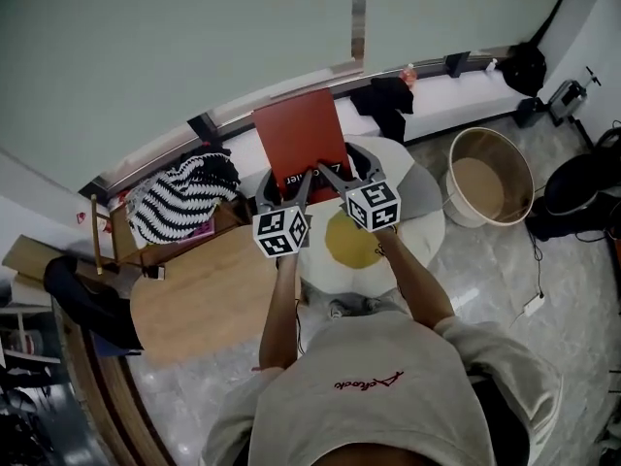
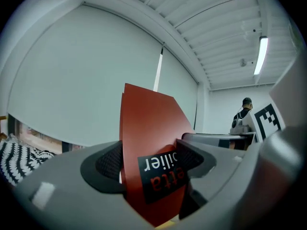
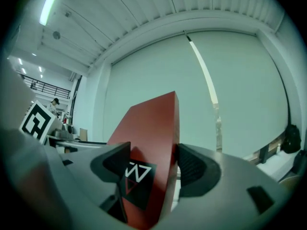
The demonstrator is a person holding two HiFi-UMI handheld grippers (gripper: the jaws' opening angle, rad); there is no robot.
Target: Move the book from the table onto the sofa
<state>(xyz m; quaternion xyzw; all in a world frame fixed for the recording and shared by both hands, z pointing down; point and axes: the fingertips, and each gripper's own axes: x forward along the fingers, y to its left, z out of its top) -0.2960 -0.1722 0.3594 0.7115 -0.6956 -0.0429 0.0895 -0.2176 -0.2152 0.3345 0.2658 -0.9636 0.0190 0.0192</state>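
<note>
- The wooden table [image 1: 194,294] is near and to the left. The book is not on it any more.
- The left tool [image 1: 286,186] and the right tool [image 1: 347,171] are side by side in front of the person. Neither one is clearly nearer to the book.
- Left tool: in the left gripper view its jaws are pressed onto the red book [image 2: 148,138], one on each face, at the corner with the black label.
- Right tool: in the right gripper view its jaws pinch the other near corner of the same book in the same way.
- The book [image 1: 301,144] hangs in the air. It is gripped only along its near edge, and its long side runs away from the tools, toward the far wall.
- Below and just right of the tools lies a white cushion with a yellow middle [image 1: 417,223]. I judge this is the sofa seat, but I am not sure.
- The next move is probably down and a little right. There is open room there.
- A round tub [image 1: 490,178] stands further right, and a striped cushion [image 1: 184,197] lies far left. Both are apart from that way.
</note>
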